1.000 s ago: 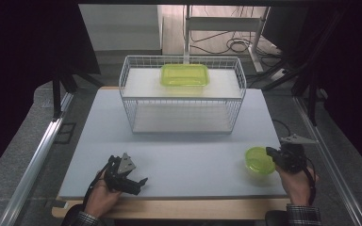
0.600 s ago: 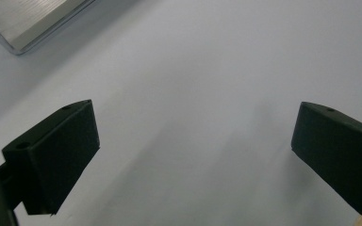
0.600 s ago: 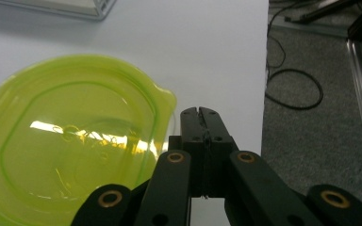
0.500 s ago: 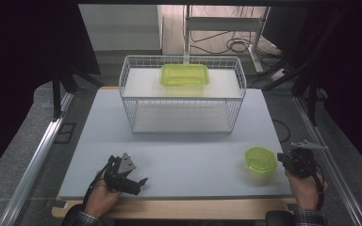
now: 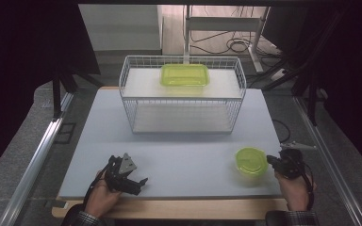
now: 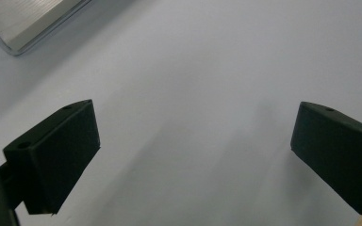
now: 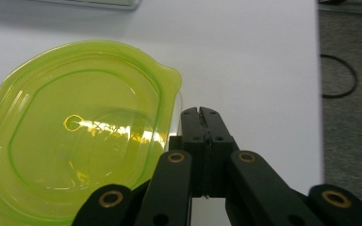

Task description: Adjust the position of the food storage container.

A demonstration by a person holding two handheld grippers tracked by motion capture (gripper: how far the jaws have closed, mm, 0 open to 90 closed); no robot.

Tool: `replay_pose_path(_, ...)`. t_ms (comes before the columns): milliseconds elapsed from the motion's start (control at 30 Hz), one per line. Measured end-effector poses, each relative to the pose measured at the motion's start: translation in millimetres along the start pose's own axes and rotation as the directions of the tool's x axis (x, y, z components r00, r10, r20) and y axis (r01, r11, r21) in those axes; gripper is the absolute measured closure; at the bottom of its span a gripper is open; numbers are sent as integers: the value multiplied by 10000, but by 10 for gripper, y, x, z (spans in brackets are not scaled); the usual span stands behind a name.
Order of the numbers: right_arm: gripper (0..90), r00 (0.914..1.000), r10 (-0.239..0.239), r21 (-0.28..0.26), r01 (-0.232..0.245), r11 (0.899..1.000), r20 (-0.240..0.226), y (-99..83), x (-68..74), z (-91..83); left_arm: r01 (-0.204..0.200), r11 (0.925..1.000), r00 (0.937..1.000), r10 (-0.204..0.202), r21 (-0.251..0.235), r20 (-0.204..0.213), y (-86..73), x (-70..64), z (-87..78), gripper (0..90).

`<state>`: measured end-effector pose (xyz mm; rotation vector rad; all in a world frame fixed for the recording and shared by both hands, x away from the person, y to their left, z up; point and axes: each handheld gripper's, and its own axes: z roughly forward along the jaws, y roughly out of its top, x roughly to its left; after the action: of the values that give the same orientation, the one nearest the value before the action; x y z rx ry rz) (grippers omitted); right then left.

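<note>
A round green lidded container (image 5: 250, 161) (image 7: 75, 141) rests on the white table (image 5: 179, 141) near its front right corner. My right gripper (image 5: 274, 162) (image 7: 201, 114) is shut with nothing in it, its tips just right of the lid's tab and beside the container. My left gripper (image 5: 139, 182) (image 6: 193, 134) lies near the table's front left, jaws wide open over bare table. A rectangular green container (image 5: 185, 75) sits on top of the wire basket (image 5: 181, 106) at the back.
The wire basket stands across the back middle of the table with a white shelf inside. A metal corner (image 6: 28, 23) shows beyond the left gripper. The table's right edge and a cable on the floor (image 7: 339, 75) lie close to my right gripper.
My right gripper has drawn back from the round container's rim toward the table's right edge and front. The container stays on the table. The left gripper has not moved.
</note>
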<state>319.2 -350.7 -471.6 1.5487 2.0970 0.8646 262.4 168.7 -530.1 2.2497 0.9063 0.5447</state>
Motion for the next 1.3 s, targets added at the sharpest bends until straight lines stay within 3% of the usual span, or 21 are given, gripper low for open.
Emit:
replay_pose_path(200,895,9990,-102,141,108,9998,-446,14,165,45,-75,10000,10000,75,33,-10,4,-4,3,17)
replay_pose_path(300,895,9947,-180,224,204,9995,-1010,26,301,86,-95,9999,10000,95,76,8,4,-8,10,17)
replay_pose_path(400,894,9927,-334,177,357,9992,-1162,40,376,95,-119,9999,9999,119,90,1,6,-13,12,18)
replay_pose_path(500,894,9943,-285,43,291,9996,-1027,34,341,55,-145,9999,9999,145,92,-33,5,-5,6,18)
replay_pose_path(767,894,9918,65,731,29,9973,-1276,-148,294,95,-147,9998,9999,147,113,-23,6,-13,14,19)
replay_pose_path(1033,894,9800,11,906,173,9957,-1990,-201,428,156,-186,9997,9998,186,152,-29,6,-15,18,19)
replay_pose_path(1300,894,9611,-95,960,374,9947,-2761,-181,592,251,-220,9995,9998,221,205,-13,7,-22,28,19)
